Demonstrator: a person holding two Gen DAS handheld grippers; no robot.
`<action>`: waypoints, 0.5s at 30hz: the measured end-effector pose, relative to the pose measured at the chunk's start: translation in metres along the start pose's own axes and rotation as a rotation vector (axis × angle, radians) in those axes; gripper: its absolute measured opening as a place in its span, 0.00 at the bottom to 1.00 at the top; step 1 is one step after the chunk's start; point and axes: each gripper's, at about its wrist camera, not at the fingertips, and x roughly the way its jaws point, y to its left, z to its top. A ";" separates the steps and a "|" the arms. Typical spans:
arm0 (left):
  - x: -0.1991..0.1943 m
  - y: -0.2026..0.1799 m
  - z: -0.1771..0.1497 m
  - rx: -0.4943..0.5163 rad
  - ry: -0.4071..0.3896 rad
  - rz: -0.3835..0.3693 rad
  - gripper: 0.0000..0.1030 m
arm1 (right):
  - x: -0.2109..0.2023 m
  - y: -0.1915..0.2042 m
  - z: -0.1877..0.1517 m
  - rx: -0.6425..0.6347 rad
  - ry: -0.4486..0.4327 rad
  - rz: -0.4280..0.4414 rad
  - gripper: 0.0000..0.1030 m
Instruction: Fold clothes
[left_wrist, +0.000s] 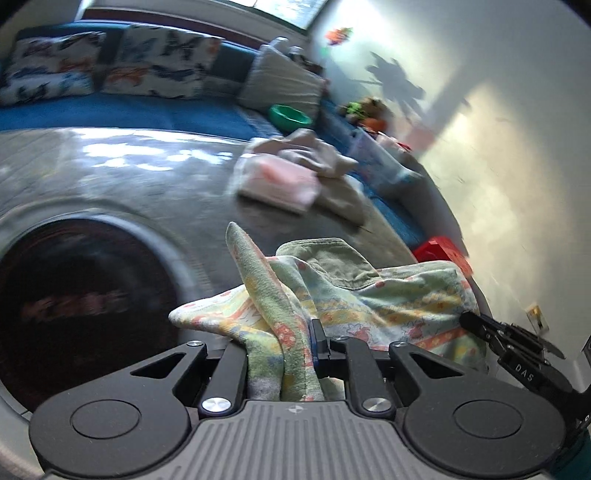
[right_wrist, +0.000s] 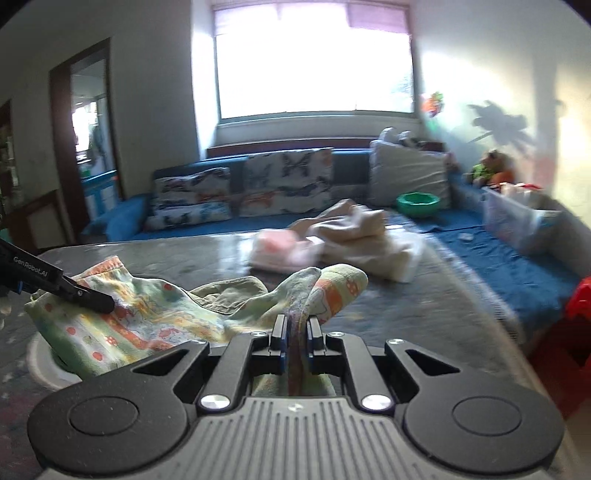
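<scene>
Folded pile (right_wrist: 332, 236) sits farther back on the bench (right_wrist: 192, 258), sofa (right_wrist: 258, 184) behind; patterned garment (right_wrist: 147, 317) is stretched left-right between left gripper (left_wrist: 280, 343) and right gripper (right_wrist: 295, 328), both jaws clamped on its edges.

Printed garment (right_wrist: 147, 317) soft nubbly knit cloth, table (right_wrist: 207, 258) glossy mottled grey, gripper bodies (right_wrist: 295, 417) matt black plastic, bright metal screws.

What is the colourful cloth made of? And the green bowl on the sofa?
The colourful cloth looks like soft knitted cotton with a matte finish: it drapes and wrinkles, and its edge looks ribbed. The green bowl seems to be smooth plastic, though blur leaves that uncertain.
</scene>
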 end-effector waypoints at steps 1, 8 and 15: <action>0.008 -0.008 0.001 0.014 0.007 -0.008 0.14 | -0.002 -0.007 -0.001 0.002 0.000 -0.017 0.08; 0.053 -0.041 -0.008 0.086 0.061 -0.029 0.14 | -0.007 -0.048 -0.021 0.042 0.028 -0.101 0.08; 0.084 -0.039 -0.034 0.096 0.160 0.006 0.15 | 0.005 -0.073 -0.064 0.121 0.118 -0.127 0.09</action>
